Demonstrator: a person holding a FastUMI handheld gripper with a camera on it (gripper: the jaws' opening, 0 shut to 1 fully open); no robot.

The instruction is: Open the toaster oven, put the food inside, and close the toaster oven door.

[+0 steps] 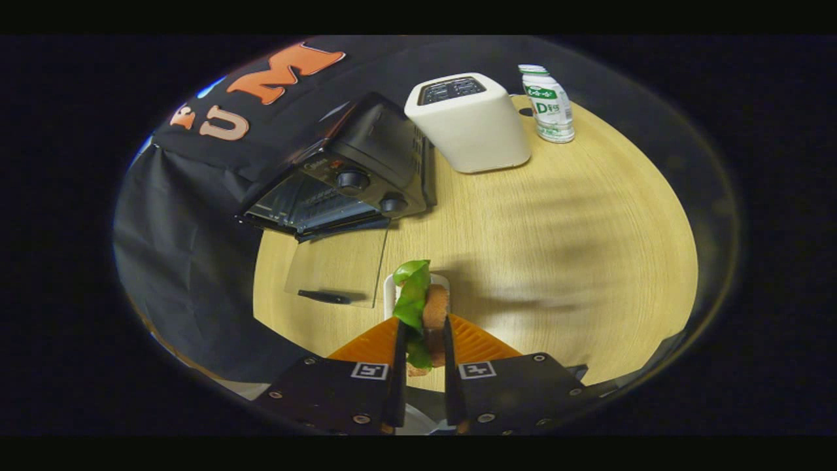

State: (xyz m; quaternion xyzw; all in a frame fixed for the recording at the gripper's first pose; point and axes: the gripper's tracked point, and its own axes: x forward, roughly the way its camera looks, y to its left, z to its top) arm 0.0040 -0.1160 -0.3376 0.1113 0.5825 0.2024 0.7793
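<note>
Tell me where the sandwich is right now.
In the gripper view the sandwich is clamped between the gripper fingers above the wooden table, short of the open toaster oven.

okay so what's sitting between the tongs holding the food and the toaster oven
In the gripper view, the tongs are shut on the sandwich. Between them and the toaster oven lies its opened glass door, flat over the wooden table.

A round, pale wood-grain desk (pixel 556 216) stands against the booth's black cloth wall (pixel 176 216), soft shadows crossing its top.
</note>
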